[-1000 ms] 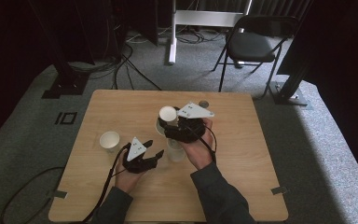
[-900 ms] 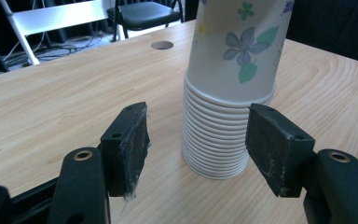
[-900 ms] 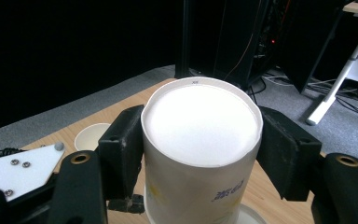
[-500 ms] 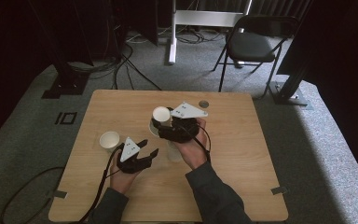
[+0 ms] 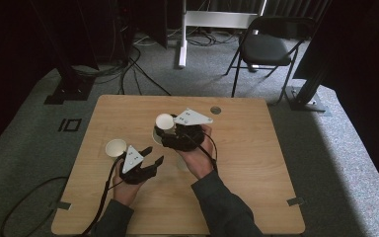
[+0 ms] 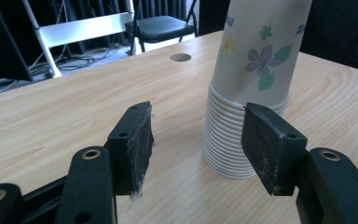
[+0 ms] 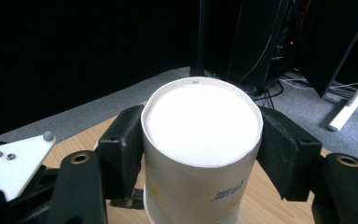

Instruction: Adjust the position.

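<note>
A stack of upside-down flowered paper cups stands on the wooden table. My right gripper is shut on the top cup, one pad on each side just below its upturned white base. My left gripper lies low on the table, open, and points at the stack. Its jaws have just been closing, with nothing between them. The stack stands just beyond the right-hand jaw. A single upright paper cup sits on the table to the left of that gripper.
A round cable hole is cut into the table's far side. Beyond the table stand a black folding chair, a white metal frame and black stands. Cables run over the grey carpet.
My right gripper and the cup it holds have edged left. The left gripper has shifted slightly left and its jaws have narrowed a little. The single cup has stayed put.
</note>
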